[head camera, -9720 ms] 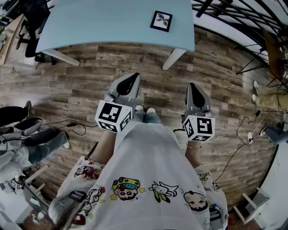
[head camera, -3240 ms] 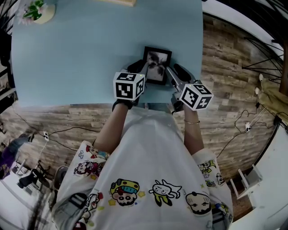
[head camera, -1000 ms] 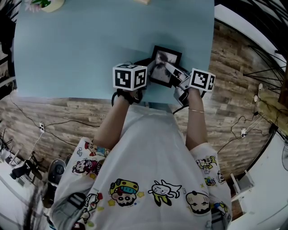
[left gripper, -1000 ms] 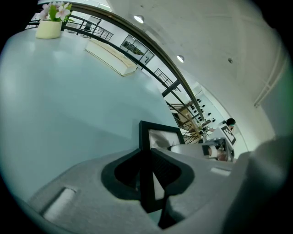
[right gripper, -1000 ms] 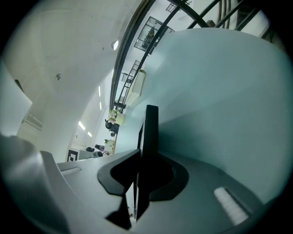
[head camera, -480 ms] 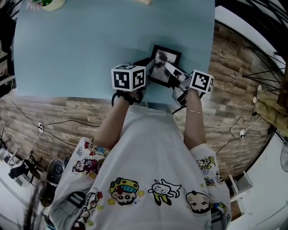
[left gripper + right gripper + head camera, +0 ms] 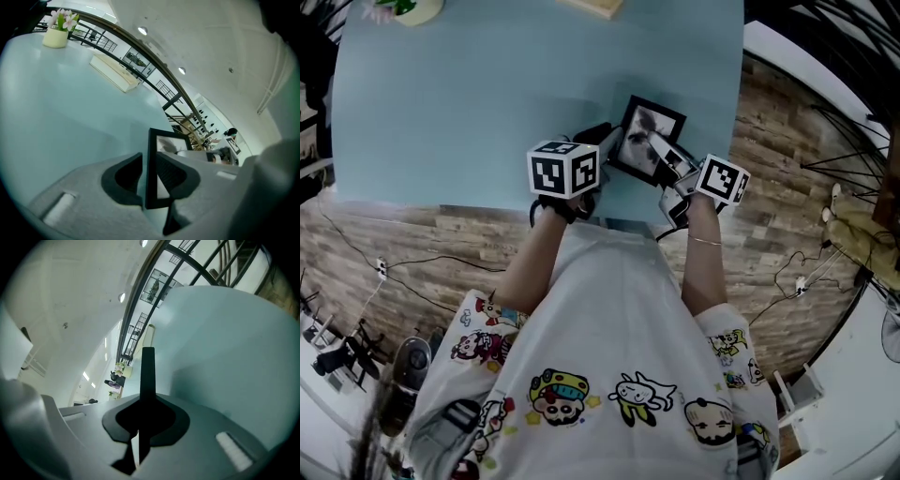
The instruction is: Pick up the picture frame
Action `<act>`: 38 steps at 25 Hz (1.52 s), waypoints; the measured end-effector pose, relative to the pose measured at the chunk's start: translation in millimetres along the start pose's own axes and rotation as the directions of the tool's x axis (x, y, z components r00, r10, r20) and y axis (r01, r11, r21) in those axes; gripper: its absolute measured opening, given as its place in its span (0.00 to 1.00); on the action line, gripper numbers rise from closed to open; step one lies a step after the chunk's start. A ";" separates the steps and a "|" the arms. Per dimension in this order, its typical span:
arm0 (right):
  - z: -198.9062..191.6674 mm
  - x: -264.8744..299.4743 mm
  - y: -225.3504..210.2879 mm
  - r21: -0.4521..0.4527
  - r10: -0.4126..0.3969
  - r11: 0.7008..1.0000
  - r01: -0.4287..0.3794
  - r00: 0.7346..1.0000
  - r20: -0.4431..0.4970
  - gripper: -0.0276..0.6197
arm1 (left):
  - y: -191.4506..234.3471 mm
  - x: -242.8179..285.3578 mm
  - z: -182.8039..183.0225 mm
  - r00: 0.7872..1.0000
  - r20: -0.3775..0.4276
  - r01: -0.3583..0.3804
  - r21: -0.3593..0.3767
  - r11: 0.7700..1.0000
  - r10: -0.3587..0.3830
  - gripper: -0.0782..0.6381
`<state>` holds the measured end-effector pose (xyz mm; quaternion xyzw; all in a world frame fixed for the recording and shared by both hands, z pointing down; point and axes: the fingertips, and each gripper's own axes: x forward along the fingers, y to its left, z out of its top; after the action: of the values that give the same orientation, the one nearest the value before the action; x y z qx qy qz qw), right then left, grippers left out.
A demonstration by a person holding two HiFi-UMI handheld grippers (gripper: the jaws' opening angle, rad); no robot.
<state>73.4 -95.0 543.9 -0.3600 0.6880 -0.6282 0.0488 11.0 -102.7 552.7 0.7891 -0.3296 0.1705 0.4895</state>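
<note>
Firmly my right gripper (image 7: pixel 146 422) pinches the thin black picture frame (image 7: pixel 655 126) near the table (image 7: pixel 469 103)'s corner; my left gripper (image 7: pixel 149 180)'s jaws are opening around it.

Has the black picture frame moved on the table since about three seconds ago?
Yes. The black square picture frame has turned clockwise, now sitting askew to the near edge of the light blue table.

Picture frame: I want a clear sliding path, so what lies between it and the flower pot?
Only bare tabletop, from flower pot to picture frame; the head view shows it.
</note>
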 end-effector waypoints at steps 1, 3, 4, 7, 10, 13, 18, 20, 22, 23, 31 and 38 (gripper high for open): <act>2.4 -1.8 2.6 -0.012 -0.003 1.000 0.003 1.000 0.005 0.08 | -2.2 -2.9 3.5 1.000 0.010 0.000 0.010 1.000 0.000 0.23; 7.7 -5.3 9.6 -0.037 -0.004 0.999 0.005 1.000 0.019 0.08 | -7.2 -9.3 11.3 1.000 0.030 -0.001 0.039 0.999 0.000 0.23; 10.6 -7.2 13.9 -0.047 0.000 0.999 0.002 1.000 0.027 0.08 | -10.0 -12.5 15.2 0.999 0.039 -0.002 0.056 0.998 0.000 0.23; 19.3 -13.8 27.1 -0.078 0.014 0.997 -0.010 0.999 0.051 0.08 | -19.6 -20.9 26.8 0.998 0.064 -0.002 0.101 0.995 -0.005 0.23; 27.5 -19.6 42.5 -0.124 0.023 0.992 -0.015 0.998 0.064 0.08 | -30.3 -29.8 41.0 0.995 0.094 0.002 0.143 0.990 -0.015 0.23; 34.6 -27.3 57.5 -0.176 0.028 0.984 -0.014 0.996 0.081 0.08 | -42.4 -40.7 55.5 0.991 0.132 -0.002 0.196 0.981 -0.024 0.23; 45.2 -52.6 81.0 -0.253 0.031 0.968 0.004 0.990 0.135 0.08 | -70.0 -59.5 71.6 0.981 0.192 -0.024 0.298 0.954 -0.035 0.23; 50.8 -62.4 90.5 -0.295 0.031 0.955 0.018 0.986 0.161 0.08 | -80.4 -67.8 77.1 0.976 0.215 -0.028 0.330 0.943 -0.046 0.22; 56.9 -72.1 100.1 -0.350 0.028 0.936 0.040 0.982 0.189 0.08 | -90.0 -76.4 81.5 0.970 0.235 -0.031 0.358 0.933 -0.058 0.21; 59.3 -76.9 105.7 -0.374 0.028 0.926 0.050 0.979 0.201 0.08 | -94.7 -80.5 83.4 0.968 0.244 -0.033 0.372 0.928 -0.063 0.21; 72.9 -106.7 150.1 -0.566 0.012 0.810 0.153 0.961 0.278 0.08 | -124.9 -105.7 99.8 0.943 0.320 -0.063 0.455 0.888 -0.097 0.16; 76.3 -126.7 177.6 -0.709 -0.005 0.648 0.277 0.933 0.360 0.08 | -140.9 -125.8 108.2 0.916 0.389 -0.126 0.514 0.849 -0.100 0.12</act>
<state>129.2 -96.3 319.6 -0.4995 0.8365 -0.2218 -0.0406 10.9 -111.2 335.2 0.9085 -0.3685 0.0924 0.1742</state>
